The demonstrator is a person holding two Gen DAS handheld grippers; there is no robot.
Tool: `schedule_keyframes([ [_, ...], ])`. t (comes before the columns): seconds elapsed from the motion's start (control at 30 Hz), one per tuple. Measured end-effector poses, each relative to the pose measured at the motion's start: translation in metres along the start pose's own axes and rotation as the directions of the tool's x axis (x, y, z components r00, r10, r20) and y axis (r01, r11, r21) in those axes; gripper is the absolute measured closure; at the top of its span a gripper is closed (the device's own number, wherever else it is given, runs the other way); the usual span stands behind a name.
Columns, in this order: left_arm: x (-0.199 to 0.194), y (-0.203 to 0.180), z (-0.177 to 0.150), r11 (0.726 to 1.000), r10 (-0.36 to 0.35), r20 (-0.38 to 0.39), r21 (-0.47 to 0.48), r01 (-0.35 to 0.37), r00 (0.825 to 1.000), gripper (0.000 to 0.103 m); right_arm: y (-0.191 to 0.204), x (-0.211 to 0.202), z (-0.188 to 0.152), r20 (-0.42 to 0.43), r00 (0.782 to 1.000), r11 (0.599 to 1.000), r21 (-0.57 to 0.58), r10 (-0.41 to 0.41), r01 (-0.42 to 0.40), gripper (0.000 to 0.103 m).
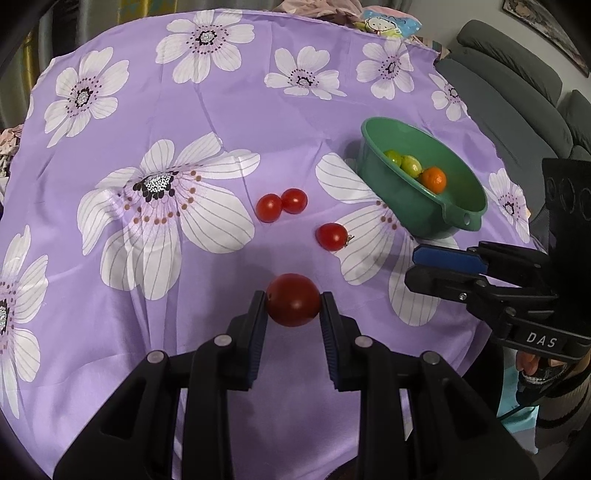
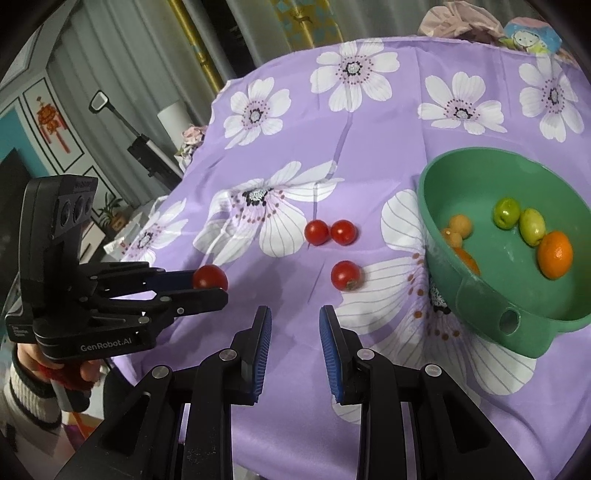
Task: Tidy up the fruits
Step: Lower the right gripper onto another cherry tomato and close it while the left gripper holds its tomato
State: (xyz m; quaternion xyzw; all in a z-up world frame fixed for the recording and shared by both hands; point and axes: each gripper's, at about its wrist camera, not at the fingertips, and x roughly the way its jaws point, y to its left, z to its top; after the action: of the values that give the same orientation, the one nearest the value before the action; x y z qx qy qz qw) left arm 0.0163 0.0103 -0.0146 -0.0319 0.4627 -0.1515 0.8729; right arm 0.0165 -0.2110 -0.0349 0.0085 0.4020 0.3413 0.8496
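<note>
My left gripper [image 1: 293,297] is shut on a red cherry tomato [image 1: 293,300] and holds it just above the purple flowered cloth [image 1: 207,107]; it also shows in the right wrist view [image 2: 210,284] with the tomato [image 2: 209,277]. Three more cherry tomatoes lie on the cloth: a touching pair [image 1: 281,205] [image 2: 330,232] and a single one [image 1: 331,236] [image 2: 345,275]. A green bowl [image 1: 458,214] [image 2: 480,295] at the right holds two green fruits [image 1: 402,162] [image 2: 519,220] and an orange [image 1: 434,180] [image 2: 554,254]. My right gripper [image 2: 294,314] [image 1: 412,266] is open and empty near the bowl.
The cloth-covered table drops off at its left edge [image 2: 192,162] and near edge. A grey sofa [image 1: 517,92] stands beyond the table on the right. A stand with a lamp [image 2: 122,122] and cabinets are off the left. Crumpled cloths [image 2: 461,18] lie at the far edge.
</note>
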Motion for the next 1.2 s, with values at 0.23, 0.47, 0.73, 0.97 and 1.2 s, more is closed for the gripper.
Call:
schedule_keyframes([
  [0.23,0.003,-0.007,0.004,1.0,0.01,-0.008,0.009,-0.009,1.0,0.075,-0.005,-0.009,-0.001,0.031,0.999,1.0,0.008,0.011,-0.011,0.073],
  [0.47,0.001,-0.024,0.017,0.999,-0.008,0.015,0.042,0.008,1.0,0.075,-0.012,-0.022,0.002,0.075,0.997,1.0,0.017,0.006,-0.007,0.073],
  [0.73,0.002,-0.051,0.048,0.994,-0.063,0.067,0.093,0.056,0.996,0.075,-0.029,-0.042,0.009,0.14,0.989,0.998,0.054,-0.038,0.03,0.073],
  [0.97,0.017,-0.083,0.074,0.981,-0.129,0.071,0.153,0.117,0.989,0.075,-0.055,-0.064,0.011,0.189,0.976,0.99,0.114,-0.106,0.085,0.073],
  [1.2,0.03,-0.109,0.091,0.965,-0.169,0.062,0.215,0.153,0.984,0.075,-0.075,-0.076,0.011,0.211,0.964,0.979,0.154,-0.163,0.132,0.073],
])
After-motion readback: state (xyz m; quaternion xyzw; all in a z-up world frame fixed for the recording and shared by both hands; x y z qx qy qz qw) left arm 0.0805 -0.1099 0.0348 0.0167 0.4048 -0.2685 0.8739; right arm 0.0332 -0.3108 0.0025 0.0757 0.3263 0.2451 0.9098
